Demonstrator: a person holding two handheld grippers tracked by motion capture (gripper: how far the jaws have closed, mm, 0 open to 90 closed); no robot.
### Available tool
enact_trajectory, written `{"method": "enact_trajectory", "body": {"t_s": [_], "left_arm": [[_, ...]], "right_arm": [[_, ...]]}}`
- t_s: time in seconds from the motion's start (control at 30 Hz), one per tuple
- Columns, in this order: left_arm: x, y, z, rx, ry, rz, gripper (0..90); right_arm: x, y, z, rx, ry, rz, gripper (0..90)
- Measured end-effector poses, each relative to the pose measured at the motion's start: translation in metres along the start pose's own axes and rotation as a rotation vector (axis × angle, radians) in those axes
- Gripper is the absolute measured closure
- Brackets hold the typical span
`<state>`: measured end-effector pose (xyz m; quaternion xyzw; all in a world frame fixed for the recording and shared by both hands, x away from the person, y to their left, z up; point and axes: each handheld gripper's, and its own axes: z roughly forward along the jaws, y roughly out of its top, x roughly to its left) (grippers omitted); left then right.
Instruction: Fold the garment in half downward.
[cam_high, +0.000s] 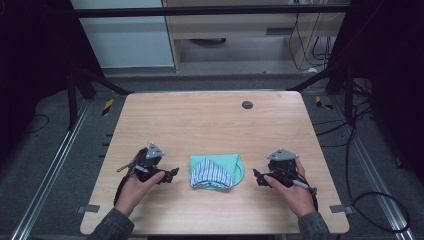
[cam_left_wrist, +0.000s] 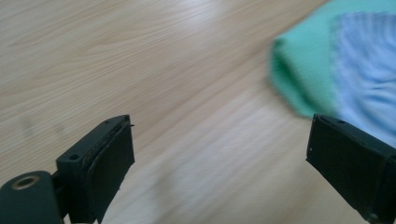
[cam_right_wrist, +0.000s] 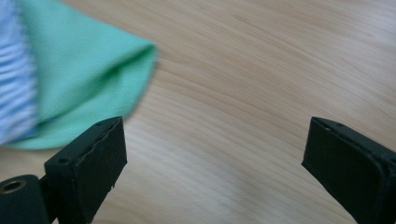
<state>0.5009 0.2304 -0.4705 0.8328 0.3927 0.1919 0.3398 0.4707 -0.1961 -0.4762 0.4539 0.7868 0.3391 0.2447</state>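
High view, layout: a folded cloth (cam_high: 216, 171), green with a blue-and-white striped panel on top, lies on the wooden tabletop (cam_high: 210, 120) near the person's edge, between the two claws.
Left claw: the left claw (cam_high: 172, 173) sits just left of the cloth, held in the person's left hand (cam_high: 137, 185), jaws pointing right toward it.
Left claw state: jaws stand wide apart in the left gripper view, with bare wood between them and nothing held.
Left gripper view, cloth: the cloth's green folded edge (cam_left_wrist: 299, 74) lies ahead and toward the right jaw, apart from both jaws; the picture is blurred there.
Cloth, axis: the bundle looks roughly as wide as it is deep, slightly longer across the tabletop; the rounded green fold faces right, the striped flap points toward the person.
Right claw: the right claw (cam_high: 256, 176) sits just right of the cloth, in the right hand (cam_high: 292, 187), jaws pointing left toward it.
Right claw state: jaws wide, nothing between them but wood.
Right gripper view, cloth: the green corner (cam_right_wrist: 93, 70) lies ahead beyond the left jaw, not touching.
Deciding relation: the cloth lies inward of both claws; each seems about equally near, so either could reach its own edge, the left perhaps a shade closer.
Far tabletop: a small dark round disc (cam_high: 247, 104) sits well apart, near the far edge.
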Motion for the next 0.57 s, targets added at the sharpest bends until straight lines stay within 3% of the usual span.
{"method": "enact_trajectory", "body": {"t_s": [0.03, 0.07, 0.1, 0.13, 0.17, 0.2, 0.3, 0.4, 0.43, 0.5, 0.57], "left_arm": [[0.0, 0.0, 0.0, 0.0, 0.0, 0.0, 7.0], [0.014, -0.006, 0.004, 0.012, 0.013, -0.032, 7.4], [0.014, -0.006, 0.004, 0.012, 0.013, -0.032, 8.8], [0.024, -0.011, 0.007, 0.016, 0.031, -0.056, 9.5], [0.024, -0.011, 0.007, 0.016, 0.031, -0.056, 9.5], [0.03, -0.014, 0.01, 0.014, 0.057, -0.074, 9.5], [0.037, -0.017, 0.016, 0.03, 0.093, -0.064, 8.9], [0.04, -0.022, 0.024, 0.031, 0.094, -0.075, 7.6], [0.04, -0.023, 0.026, 0.03, 0.092, -0.082, 7.5], [0.043, -0.028, 0.028, 0.0, 0.075, -0.117, 4.3], [0.044, -0.028, 0.028, 0.0, 0.077, -0.118, 3.9]], "right_arm": [[-0.005, -0.002, 0.003, 0.003, -0.02, 0.019, 6.4], [-0.009, -0.004, 0.006, 0.004, -0.036, 0.031, 6.5], [-0.009, -0.004, 0.006, 0.004, -0.036, 0.031, 6.5], [-0.017, -0.008, 0.012, 0.014, -0.056, 0.066, 6.9], [-0.017, -0.008, 0.012, 0.014, -0.056, 0.066, 6.9], [-0.022, -0.01, 0.018, 0.02, -0.073, 0.101, 7.5], [-0.026, -0.01, 0.026, 0.025, -0.075, 0.143, 9.2], [-0.028, -0.011, 0.037, 0.049, -0.092, 0.178, 8.8], [-0.028, -0.012, 0.043, 0.05, -0.105, 0.197, 4.2], [-0.028, -0.012, 0.044, 0.05, -0.105, 0.193, 3.0], [-0.027, -0.012, 0.045, 0.051, -0.109, 0.196, 2.6]]}}
